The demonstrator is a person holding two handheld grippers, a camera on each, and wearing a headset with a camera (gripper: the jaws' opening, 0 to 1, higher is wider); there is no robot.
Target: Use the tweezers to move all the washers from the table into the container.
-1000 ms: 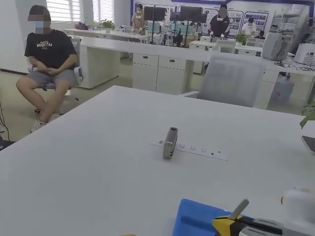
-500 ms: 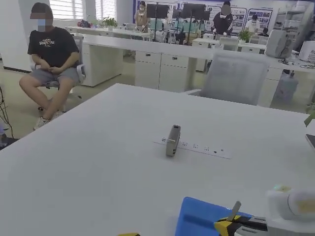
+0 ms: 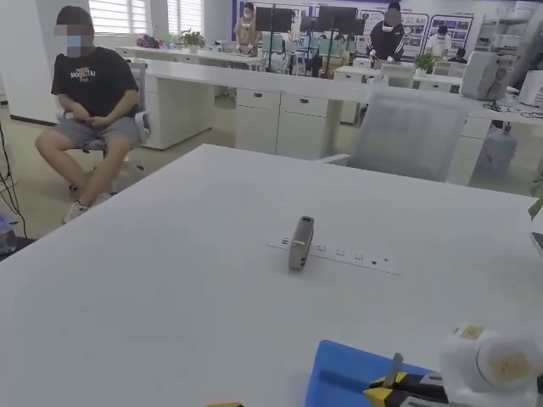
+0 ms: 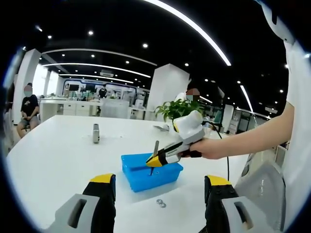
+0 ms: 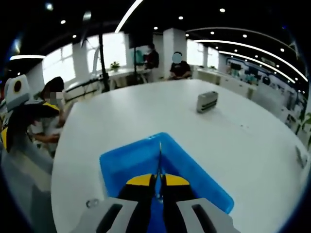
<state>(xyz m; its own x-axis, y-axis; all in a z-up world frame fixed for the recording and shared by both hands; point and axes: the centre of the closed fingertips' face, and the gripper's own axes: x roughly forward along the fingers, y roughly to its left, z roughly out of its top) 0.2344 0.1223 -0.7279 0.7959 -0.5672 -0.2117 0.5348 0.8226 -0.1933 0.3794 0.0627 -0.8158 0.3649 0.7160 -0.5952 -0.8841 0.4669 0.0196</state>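
The right gripper (image 5: 159,182), clamped on the tweezers (image 5: 160,160), had dipped over the container (image 5: 126,165). The left gripper (image 4: 159,182) gaped empty (a drop seemed near, while washers (image 4: 159,202) lay on the counter (image 4: 58,155)).

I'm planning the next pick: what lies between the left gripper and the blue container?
In the left gripper view, small washers lie on the white table between the open left gripper and the blue container.

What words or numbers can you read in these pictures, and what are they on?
Seated person's black T-shirt: white lettering, too blurred to read.
Wall posters: too small to read.
Power strip: tiny marks, unreadable.
Blue container: no writing.
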